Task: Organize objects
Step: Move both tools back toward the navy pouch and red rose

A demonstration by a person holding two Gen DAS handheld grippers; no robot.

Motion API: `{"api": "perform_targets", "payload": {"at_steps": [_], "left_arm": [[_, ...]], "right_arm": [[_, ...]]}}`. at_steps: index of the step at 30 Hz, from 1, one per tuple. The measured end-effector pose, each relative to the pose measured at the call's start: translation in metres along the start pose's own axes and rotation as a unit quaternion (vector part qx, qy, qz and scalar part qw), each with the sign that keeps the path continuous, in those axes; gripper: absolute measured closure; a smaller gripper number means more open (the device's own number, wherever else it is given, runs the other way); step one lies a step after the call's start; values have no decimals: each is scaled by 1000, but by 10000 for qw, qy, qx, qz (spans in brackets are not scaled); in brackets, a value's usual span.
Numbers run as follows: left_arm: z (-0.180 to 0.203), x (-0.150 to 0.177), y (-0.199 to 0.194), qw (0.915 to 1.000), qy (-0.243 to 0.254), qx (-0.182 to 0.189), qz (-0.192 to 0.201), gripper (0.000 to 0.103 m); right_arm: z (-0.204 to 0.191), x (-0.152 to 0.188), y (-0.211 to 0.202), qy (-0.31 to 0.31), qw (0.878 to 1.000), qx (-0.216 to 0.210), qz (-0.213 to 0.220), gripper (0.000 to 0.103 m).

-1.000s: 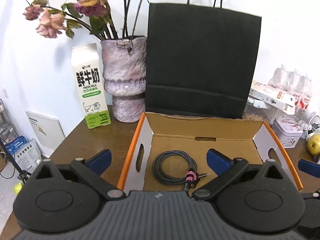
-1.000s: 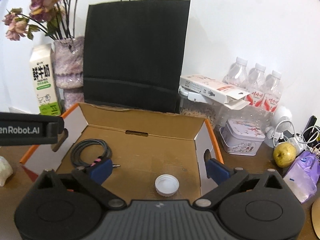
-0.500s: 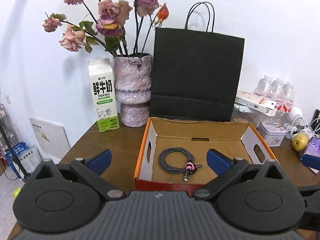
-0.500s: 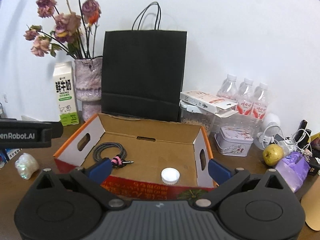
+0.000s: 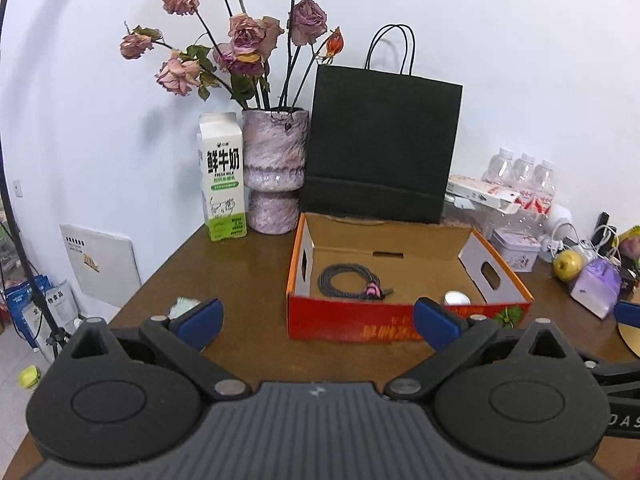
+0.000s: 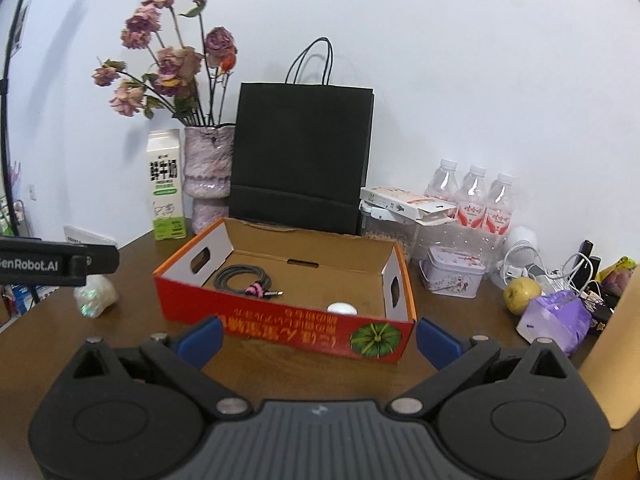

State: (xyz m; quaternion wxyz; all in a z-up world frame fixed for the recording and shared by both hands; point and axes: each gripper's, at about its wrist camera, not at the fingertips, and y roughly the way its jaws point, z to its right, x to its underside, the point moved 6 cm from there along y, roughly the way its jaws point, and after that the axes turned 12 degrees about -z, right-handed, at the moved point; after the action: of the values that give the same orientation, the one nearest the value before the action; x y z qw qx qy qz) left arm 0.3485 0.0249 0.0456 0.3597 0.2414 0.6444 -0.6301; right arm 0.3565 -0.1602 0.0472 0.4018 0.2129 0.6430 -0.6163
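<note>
An open red and orange cardboard box (image 5: 360,322) (image 6: 260,320) stands on the brown table. Inside lie a coiled dark cable with a pink tie (image 5: 348,282) (image 6: 244,280) and a white bottle cap (image 5: 456,299) (image 6: 342,309). My left gripper (image 5: 318,320) is open and empty, in front of the box's near left part. My right gripper (image 6: 318,338) is open and empty, just in front of the box's near wall. A pearly crumpled lump (image 6: 95,298) lies on the table left of the box, partly behind the left gripper's finger (image 5: 200,318).
A milk carton (image 5: 222,178), a vase of dried roses (image 5: 274,172) and a black paper bag (image 5: 380,148) stand behind the box. Water bottles (image 6: 472,200), a small tin (image 6: 454,276), a green fruit (image 6: 520,290) and a purple pouch (image 6: 556,320) crowd the right side.
Both grippers have pulled back and up from over the box; it now sits farther away. Both stay open and empty. The cable and cap lie unmoved in the box.
</note>
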Motion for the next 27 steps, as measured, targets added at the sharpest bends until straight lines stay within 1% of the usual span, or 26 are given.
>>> {"api": "perform_targets", "payload": {"at_steps": [4, 10, 15, 22, 27], "left_arm": [[-5, 20, -13, 10000, -12, 56, 35, 0], [-13, 47, -23, 9999, 32, 76, -78, 0], [-14, 69, -31, 9997, 128, 178, -94, 0], [-12, 99, -40, 9993, 248, 270, -116, 0], [-9, 119, -42, 9985, 343, 342, -245, 0]], "right_arm": [[-4, 20, -19, -69, 9999, -53, 101, 0], [-3, 49, -41, -10, 9998, -90, 179, 0], [-6, 76, -51, -87, 9998, 49, 193, 0], [-10, 106, -60, 55, 9998, -49, 167, 0], [-12, 123, -64, 111, 9998, -56, 148, 0]]}}
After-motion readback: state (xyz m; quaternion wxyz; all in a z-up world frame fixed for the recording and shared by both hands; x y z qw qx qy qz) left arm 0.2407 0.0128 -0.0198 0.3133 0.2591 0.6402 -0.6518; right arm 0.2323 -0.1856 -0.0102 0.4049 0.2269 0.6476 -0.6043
